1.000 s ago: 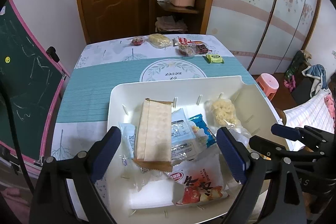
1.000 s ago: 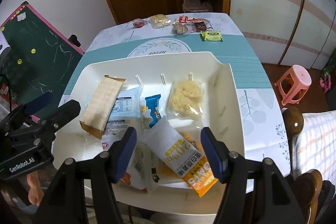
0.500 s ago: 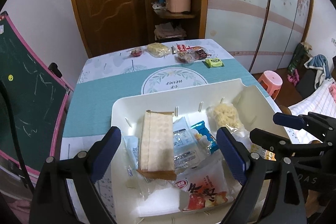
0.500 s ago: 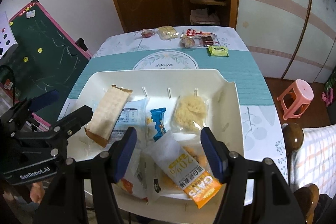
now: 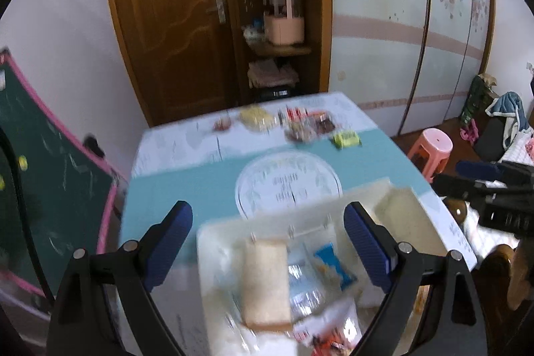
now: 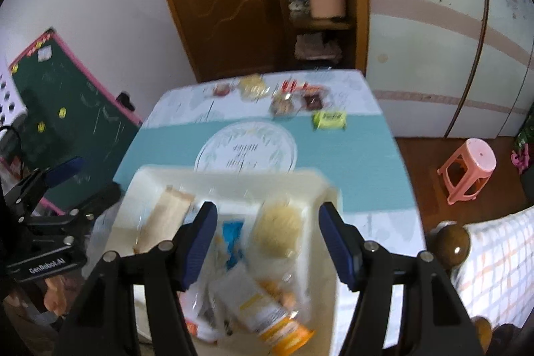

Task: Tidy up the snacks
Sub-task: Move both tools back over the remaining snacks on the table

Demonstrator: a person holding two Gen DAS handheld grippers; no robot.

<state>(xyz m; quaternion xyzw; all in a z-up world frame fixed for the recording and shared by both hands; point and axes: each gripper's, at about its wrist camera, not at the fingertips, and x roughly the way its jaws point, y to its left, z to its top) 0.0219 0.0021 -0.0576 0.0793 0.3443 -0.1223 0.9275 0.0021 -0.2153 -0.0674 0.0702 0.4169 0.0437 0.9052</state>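
Both the left gripper (image 5: 268, 242) and right gripper (image 6: 267, 242) hover with fingers wide and empty above the white tray (image 6: 233, 186) of snack packets (image 6: 277, 229) at the worktop's (image 6: 350, 155) near edge.

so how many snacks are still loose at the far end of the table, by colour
small red snack: 1
pale yellow packet: 1
red and white packet: 1
brown snack in clear wrap: 1
dark packet: 1
lime green packet: 1
total: 6, though blur makes the middle cluster hard to separate
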